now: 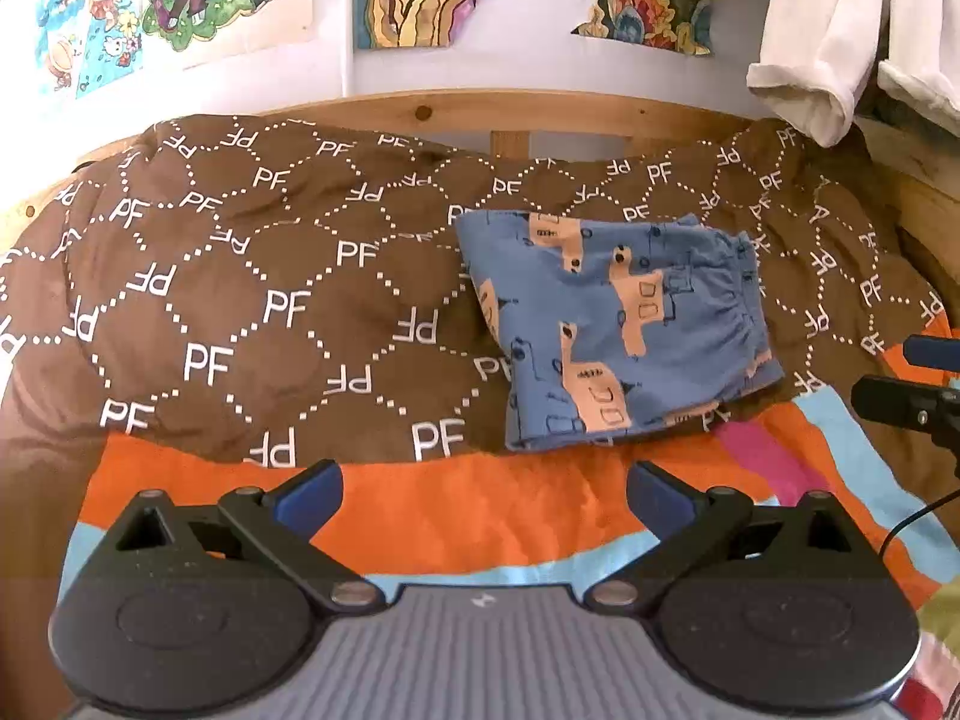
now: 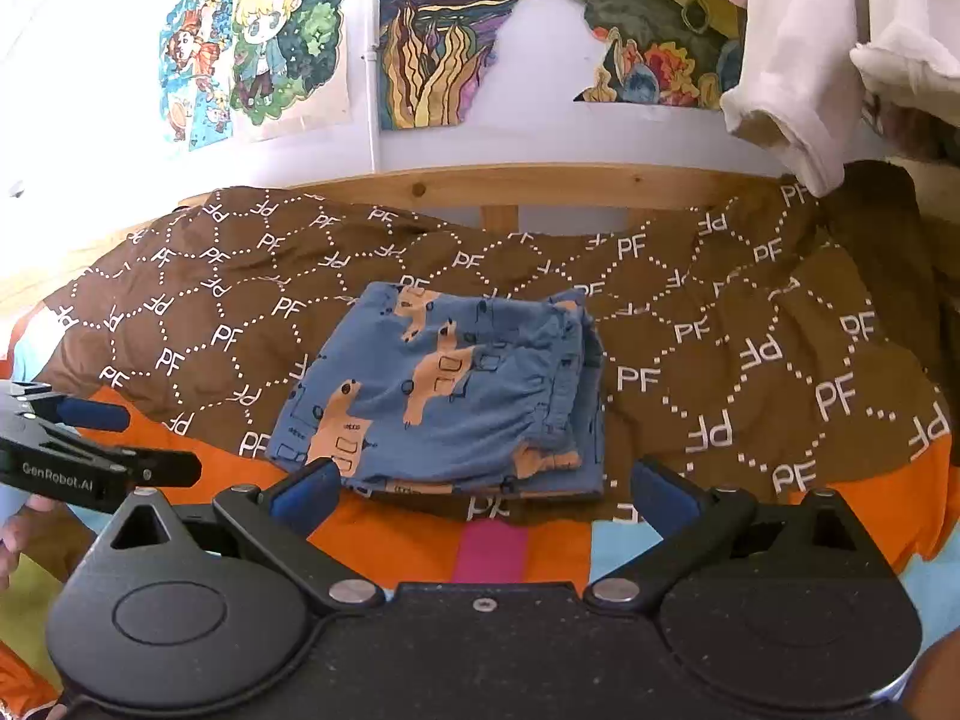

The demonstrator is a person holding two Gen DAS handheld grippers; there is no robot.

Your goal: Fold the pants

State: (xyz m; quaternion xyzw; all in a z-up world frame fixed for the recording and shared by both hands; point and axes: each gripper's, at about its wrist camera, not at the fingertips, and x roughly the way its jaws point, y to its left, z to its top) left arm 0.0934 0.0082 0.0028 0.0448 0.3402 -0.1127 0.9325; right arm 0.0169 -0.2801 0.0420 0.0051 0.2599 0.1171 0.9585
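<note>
Pants (image 2: 444, 396) sit folded into a compact stack on the brown blanket (image 1: 240, 300) on the bed, so the fold looks done. Left tongs (image 1: 483, 495) and right tongs (image 2: 480, 492) both spread wide, empty, short of the pants, likely clear so nothing snags.

Folded pants (image 2: 444, 396) on brown quilt (image 2: 720, 324); right gripper (image 2: 483, 495) jaws apart

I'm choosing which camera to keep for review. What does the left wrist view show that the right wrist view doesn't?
Only the left wrist view: the open right gripper entering at its right edge. Only the right wrist view: the open left gripper at its left edge, and part of a hand. Both: the folded blue pants on the brown blanket, untouched.
</note>
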